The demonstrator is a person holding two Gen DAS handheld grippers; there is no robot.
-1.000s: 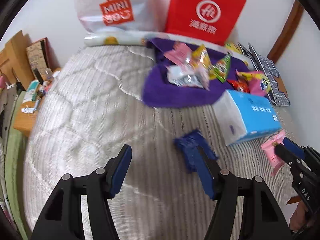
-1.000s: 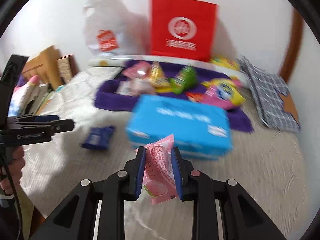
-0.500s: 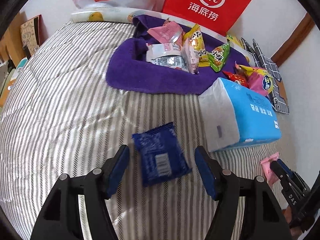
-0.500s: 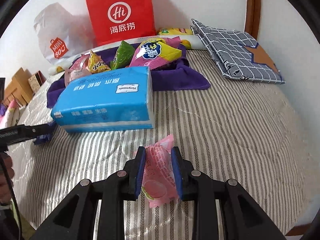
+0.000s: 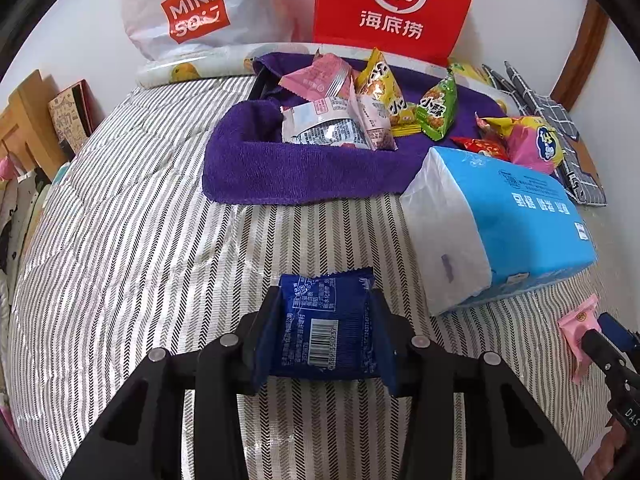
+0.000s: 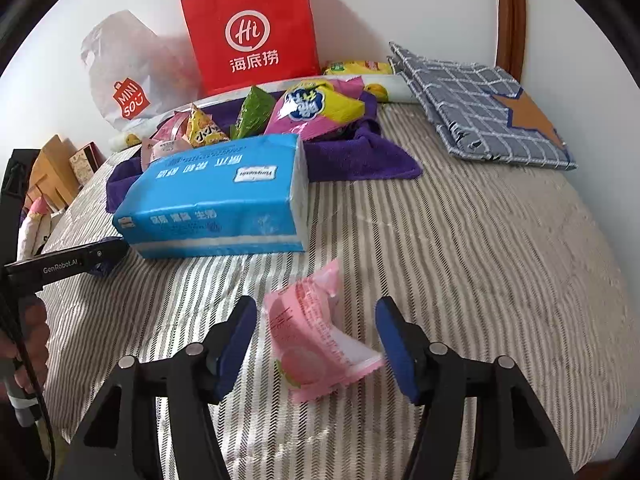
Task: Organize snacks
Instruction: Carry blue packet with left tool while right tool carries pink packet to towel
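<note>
My left gripper (image 5: 325, 320) is shut on a dark blue snack packet (image 5: 327, 326) just above the striped bed cover. My right gripper (image 6: 316, 336) is open, with a pink snack packet (image 6: 316, 340) lying loose on the cover between its jaws. That pink packet also shows in the left wrist view (image 5: 580, 332), at the right gripper's tip. Several snack packets (image 5: 352, 108) lie on a purple towel (image 5: 288, 168) at the back. The left gripper shows from the side in the right wrist view (image 6: 100, 256).
A blue tissue pack (image 5: 500, 232) lies between the two grippers, in front of the towel. A red paper bag (image 5: 396, 8) and a white plastic bag (image 5: 192, 12) stand against the wall. A folded checked cloth (image 6: 488, 108) lies at the back right. Boxes (image 5: 44, 124) line the bed's left side.
My left gripper has come down over the blue packet and shut on it. My right gripper has opened and let the pink packet drop onto the cover.
</note>
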